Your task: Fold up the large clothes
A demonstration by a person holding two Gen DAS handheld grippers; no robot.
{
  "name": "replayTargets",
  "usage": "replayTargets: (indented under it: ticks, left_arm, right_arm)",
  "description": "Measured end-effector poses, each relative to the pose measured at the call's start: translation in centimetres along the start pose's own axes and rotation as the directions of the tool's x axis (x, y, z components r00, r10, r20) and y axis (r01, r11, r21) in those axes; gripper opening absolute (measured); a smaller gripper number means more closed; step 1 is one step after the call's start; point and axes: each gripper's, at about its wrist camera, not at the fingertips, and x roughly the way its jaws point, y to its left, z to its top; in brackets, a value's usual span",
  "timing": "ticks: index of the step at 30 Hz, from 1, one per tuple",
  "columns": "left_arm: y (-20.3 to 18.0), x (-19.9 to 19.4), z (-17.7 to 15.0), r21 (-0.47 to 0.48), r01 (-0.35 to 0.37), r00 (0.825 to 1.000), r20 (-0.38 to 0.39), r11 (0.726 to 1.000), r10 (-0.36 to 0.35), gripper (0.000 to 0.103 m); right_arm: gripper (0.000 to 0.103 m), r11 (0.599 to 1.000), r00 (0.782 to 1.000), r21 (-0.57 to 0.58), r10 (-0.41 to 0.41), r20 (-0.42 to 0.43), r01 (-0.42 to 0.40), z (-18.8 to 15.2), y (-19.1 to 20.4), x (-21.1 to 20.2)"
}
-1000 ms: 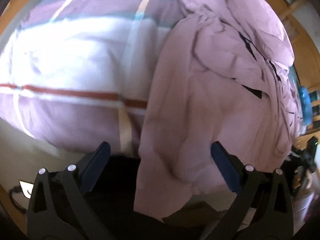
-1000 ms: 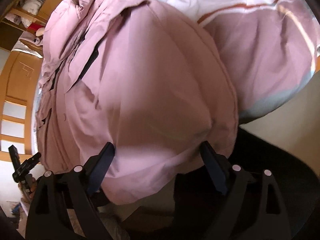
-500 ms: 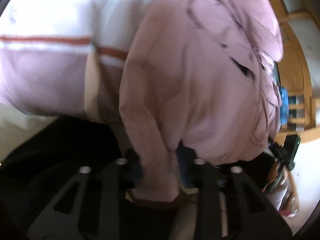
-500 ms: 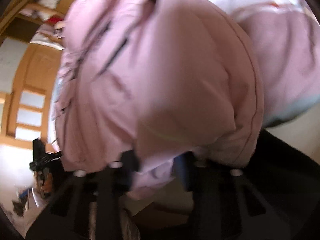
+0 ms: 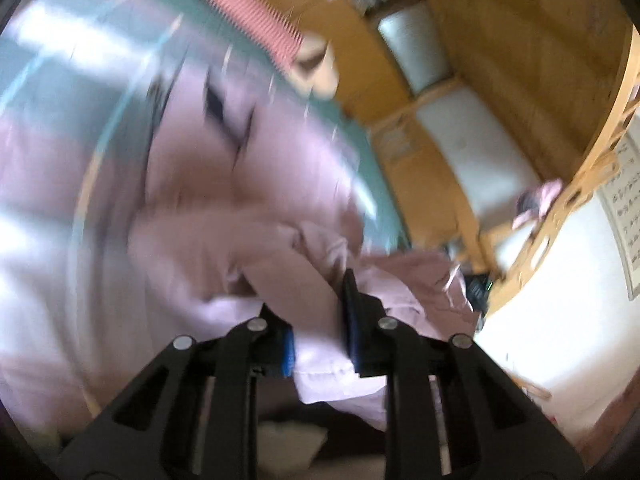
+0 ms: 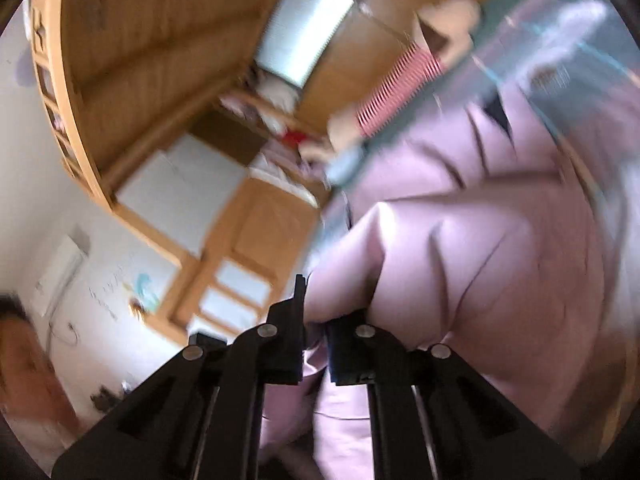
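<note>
A large pale pink garment (image 5: 240, 200) lies bunched on a bed with a pink, white and teal cover (image 5: 60, 80). In the left wrist view my left gripper (image 5: 316, 312) is closing its jaws on a thick fold of the garment's edge, and the blue pads (image 5: 352, 320) press the cloth. In the right wrist view the same pink garment (image 6: 480, 260) fills the right half. My right gripper (image 6: 318, 320) is closing on another part of its edge, with cloth pinched between the pads. Both views are blurred by motion.
A red-and-white striped pillow (image 5: 256, 16) lies at the head of the bed (image 6: 580, 40). Wooden cupboards with pale panels (image 5: 480, 140) stand beyond the bed, also in the right wrist view as wooden cupboards (image 6: 180, 200). A white wall (image 5: 560, 320) is to the side.
Both grippers went from wide open to pinched on the pink garment's edge. Both have risen and tipped up, so the cupboards and wall have come into view.
</note>
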Motion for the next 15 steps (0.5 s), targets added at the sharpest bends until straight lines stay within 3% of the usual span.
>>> replayTargets:
  ticks: [5, 8, 10, 11, 14, 15]
  left_arm:
    - [3.0, 5.2, 11.3, -0.129, -0.058, 0.997, 0.034, 0.990, 0.063, 0.020]
    - [6.1, 9.7, 15.2, -0.205, -0.114, 0.993, 0.011, 0.972, 0.119, 0.019]
    - [9.7, 10.5, 17.2, -0.283, -0.122, 0.992, -0.016, 0.951, 0.123, 0.019]
    - [11.5, 12.1, 17.7, -0.314, -0.144, 0.990, -0.040, 0.939, 0.139, 0.019]
    - [15.2, 14.3, 18.1, -0.360, -0.154, 0.988, -0.067, 0.920, 0.139, 0.019]
    - [16.3, 14.7, 18.0, -0.383, -0.130, 0.991, -0.064, 0.914, 0.114, 0.019]
  right_arm:
    - [0.008, 0.995, 0.989, 0.087, -0.067, 0.130, 0.056, 8.9, -3.1, 4.3]
    - [0.009, 0.961, 0.982, 0.260, -0.129, 0.138, 0.090, 13.6, -8.1, 8.6]
    - [0.018, 0.910, 0.981, 0.404, -0.150, 0.122, 0.089, 15.3, -11.4, 10.9]
    - [0.020, 0.852, 0.984, 0.520, -0.143, 0.107, 0.068, 16.1, -14.2, 12.4]
    - [0.031, 0.722, 0.989, 0.691, -0.127, 0.080, 0.037, 17.5, -19.8, 14.2]
    - [0.036, 0.711, 0.989, 0.703, -0.115, 0.092, 0.018, 17.9, -20.6, 14.5]
